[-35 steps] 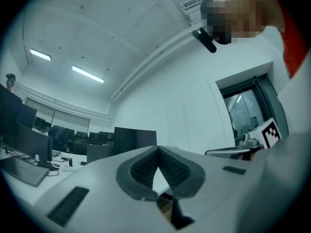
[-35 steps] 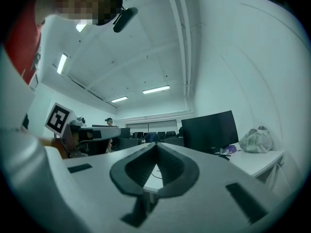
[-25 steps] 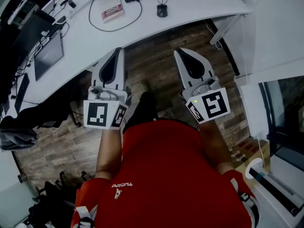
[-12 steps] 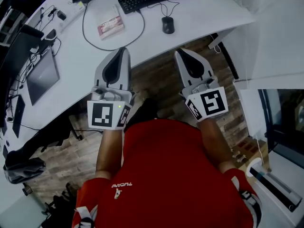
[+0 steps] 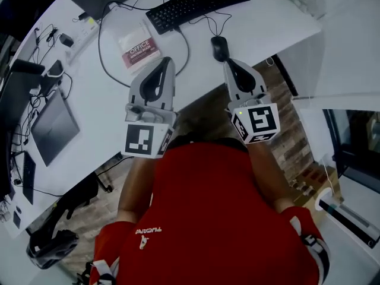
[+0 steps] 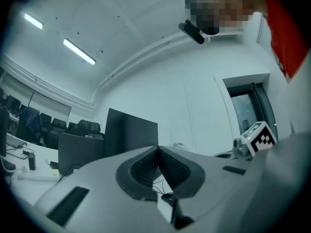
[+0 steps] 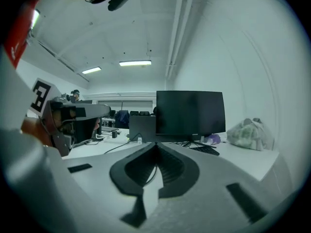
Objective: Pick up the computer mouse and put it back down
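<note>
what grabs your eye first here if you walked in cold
Two grey tongs stick out in front of a red-shirted person: the left tongs and right tongs, both shut and empty, at the near edge of a white desk. Just past the right tip lies a black computer mouse, with a keyboard beyond it.

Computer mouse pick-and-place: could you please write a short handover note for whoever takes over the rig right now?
Left gripper: shut, empty, at the desk's near edge.
Right gripper: shut, empty, tip just short of the computer mouse.
The mouse lies on the white desk near the keyboard, not gripped.
Done: nothing yet.
Left: open the right jaws, pick the mouse up, set it back down.
</note>
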Tool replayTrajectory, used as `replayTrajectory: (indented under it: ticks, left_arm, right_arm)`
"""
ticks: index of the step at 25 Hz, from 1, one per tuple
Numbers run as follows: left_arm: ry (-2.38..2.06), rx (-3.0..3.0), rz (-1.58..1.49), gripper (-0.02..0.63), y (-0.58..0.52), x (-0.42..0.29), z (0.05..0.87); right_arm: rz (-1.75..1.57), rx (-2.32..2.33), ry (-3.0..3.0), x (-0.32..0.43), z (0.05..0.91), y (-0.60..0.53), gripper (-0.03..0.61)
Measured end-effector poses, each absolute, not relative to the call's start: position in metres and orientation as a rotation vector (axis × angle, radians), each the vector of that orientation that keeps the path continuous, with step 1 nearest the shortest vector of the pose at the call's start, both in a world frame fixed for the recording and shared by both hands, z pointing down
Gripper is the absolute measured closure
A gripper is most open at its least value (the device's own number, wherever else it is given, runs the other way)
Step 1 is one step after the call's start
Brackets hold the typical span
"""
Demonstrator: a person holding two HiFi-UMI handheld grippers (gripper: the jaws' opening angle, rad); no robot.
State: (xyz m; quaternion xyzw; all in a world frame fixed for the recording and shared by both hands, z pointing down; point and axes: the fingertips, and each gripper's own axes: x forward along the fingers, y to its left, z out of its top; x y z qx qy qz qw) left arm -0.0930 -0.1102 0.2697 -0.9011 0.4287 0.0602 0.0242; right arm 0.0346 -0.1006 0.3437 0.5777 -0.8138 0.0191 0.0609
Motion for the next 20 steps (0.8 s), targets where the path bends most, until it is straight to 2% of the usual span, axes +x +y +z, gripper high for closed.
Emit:
replayTrajectory:
  ticks: [3, 5, 9, 20]
  left_arm:
    - [1.280, -2.828, 0.197, 0.604, -0.128, -0.090, 0.277]
    - [1.269, -2.846, 0.202, 0.604, -0.139, -0.089, 0.281]
    - [1.274, -2.869, 0.207, 0.604, -0.159, -0.087, 0.288]
    - [1.363, -2.901, 0.172, 0.604, -0.198, -0.077, 0.317]
  right_arm:
    - [0.094, 1.771, -2.392, 0.036, 0.360, -0.121, 0.571]
    - [0.126, 1.766, -2.356, 0.036, 0.373, -0.133, 0.528]
    - [0.187, 1.763, -2.281, 0.042, 0.398, -0.154, 0.489]
    - [0.455, 1.733, -2.078, 0.071, 0.482, -0.207, 0.295]
